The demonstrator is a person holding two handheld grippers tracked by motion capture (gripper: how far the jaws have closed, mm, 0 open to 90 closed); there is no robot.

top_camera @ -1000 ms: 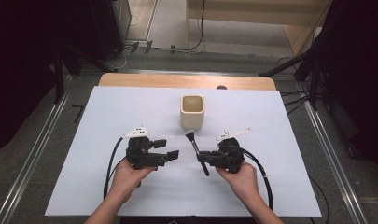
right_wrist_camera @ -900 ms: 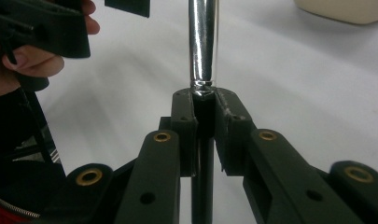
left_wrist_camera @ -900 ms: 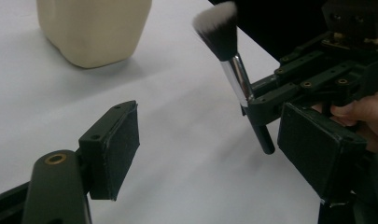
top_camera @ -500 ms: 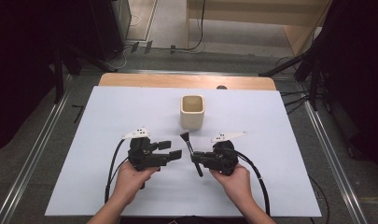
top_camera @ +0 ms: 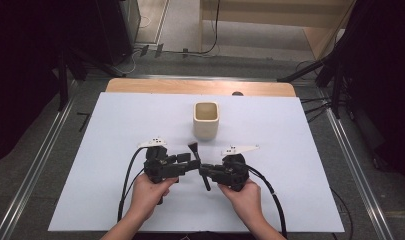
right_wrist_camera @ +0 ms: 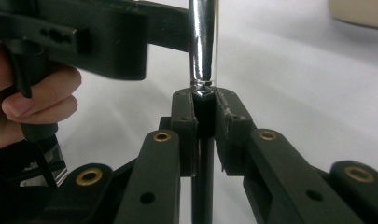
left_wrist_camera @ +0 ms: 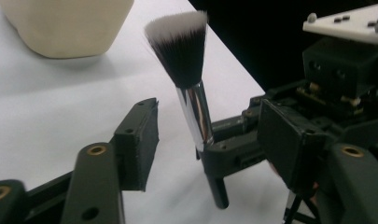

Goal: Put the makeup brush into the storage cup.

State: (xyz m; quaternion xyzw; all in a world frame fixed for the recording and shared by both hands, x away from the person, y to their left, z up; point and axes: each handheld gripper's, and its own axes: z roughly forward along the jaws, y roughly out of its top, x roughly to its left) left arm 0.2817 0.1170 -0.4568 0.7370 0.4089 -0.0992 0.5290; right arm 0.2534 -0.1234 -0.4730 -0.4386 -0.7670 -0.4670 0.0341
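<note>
Fingers [right_wrist_camera: 183, 122] clamp brush [left_wrist_camera: 191, 79] handle; bristles toward cup [top_camera: 206, 120].

The makeup brush [left_wrist_camera: 192, 84] had a black handle, a shiny silver collar and dark bristles with white tips. It stood almost upright, a little tilted, with the bristles at the top. The right gripper [right_wrist_camera: 204, 109] clamped it by the black handle just under the silver collar, so it was lifted above the white table. Its silver part stood between the two pads of the left gripper [left_wrist_camera: 214, 135], which had just been closing but did not press on it.
</note>
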